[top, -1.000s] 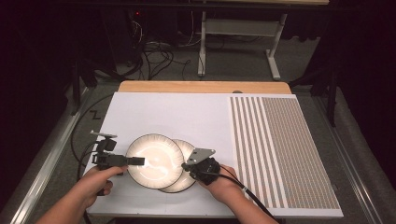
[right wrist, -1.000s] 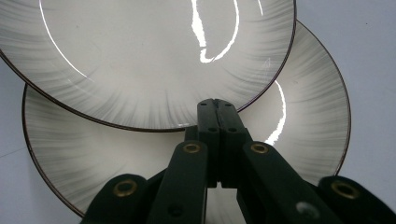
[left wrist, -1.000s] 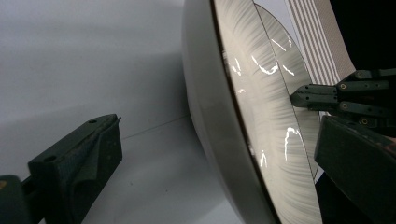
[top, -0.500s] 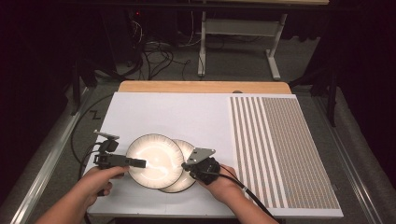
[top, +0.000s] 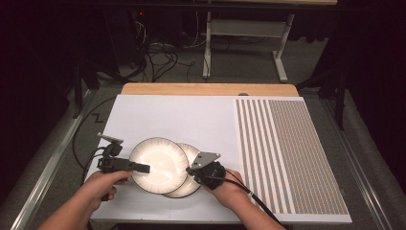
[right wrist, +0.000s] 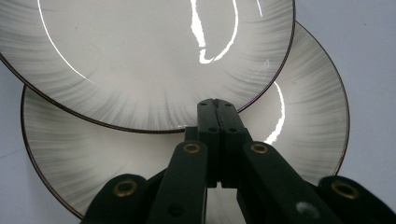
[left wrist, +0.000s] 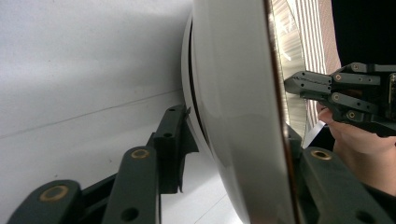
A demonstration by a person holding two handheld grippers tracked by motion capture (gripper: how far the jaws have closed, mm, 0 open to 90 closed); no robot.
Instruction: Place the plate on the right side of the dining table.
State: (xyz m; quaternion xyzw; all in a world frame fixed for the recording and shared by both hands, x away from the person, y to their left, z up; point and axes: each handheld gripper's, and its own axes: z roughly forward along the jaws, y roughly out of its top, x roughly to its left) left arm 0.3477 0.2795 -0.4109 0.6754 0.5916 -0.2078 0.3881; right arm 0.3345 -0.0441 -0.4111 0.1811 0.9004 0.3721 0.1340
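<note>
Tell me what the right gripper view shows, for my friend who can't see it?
Two shiny white plates overlap on a white table, the upper plate partly covering the lower plate. The right gripper, its black jaws closed together, sits at the upper plate's near rim.

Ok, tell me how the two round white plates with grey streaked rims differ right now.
The upper round white plate lies partly on top of the lower round white plate, hiding much of it. The upper plate's rim sits between the jaws of the left gripper; the lower plate has the shut right gripper over it, and I cannot tell whether they touch. The upper plate sits further left. Both share the same grey streaks and dark edge.
</note>
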